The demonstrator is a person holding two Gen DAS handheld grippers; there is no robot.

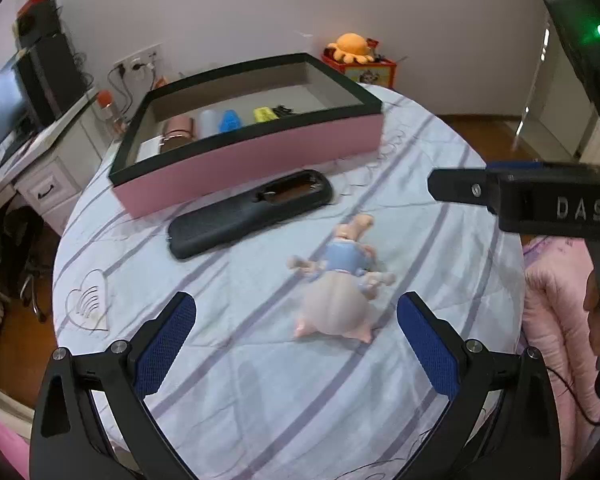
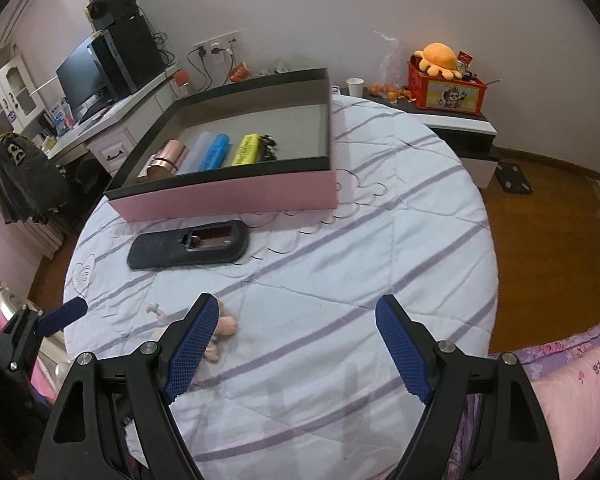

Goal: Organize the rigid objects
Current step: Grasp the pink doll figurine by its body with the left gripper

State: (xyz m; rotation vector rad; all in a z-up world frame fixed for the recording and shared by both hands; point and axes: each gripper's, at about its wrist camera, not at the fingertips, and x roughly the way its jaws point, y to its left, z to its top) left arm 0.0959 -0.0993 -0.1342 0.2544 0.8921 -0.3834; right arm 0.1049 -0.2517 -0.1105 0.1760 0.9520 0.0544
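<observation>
A small pig figurine in a blue top (image 1: 338,280) lies on the striped bed cover, just ahead of my open, empty left gripper (image 1: 296,340). A black remote-like case (image 1: 252,212) lies beyond it, before a pink box with a black rim (image 1: 260,156). The box holds a copper cylinder (image 1: 178,130), a white tube, a blue item (image 1: 230,120) and a yellow item (image 1: 265,114). My right gripper (image 2: 296,348) is open and empty above the bed; the figurine (image 2: 220,332) is partly hidden behind its left finger. The case (image 2: 188,244) and box (image 2: 236,196) lie ahead.
A desk with a monitor (image 2: 84,72) and speakers stands at the left. A red crate with an orange plush octopus (image 2: 440,60) sits on a nightstand at the back right. Wooden floor lies right of the bed (image 2: 380,240). A pink pillow (image 2: 572,392) is at the near right.
</observation>
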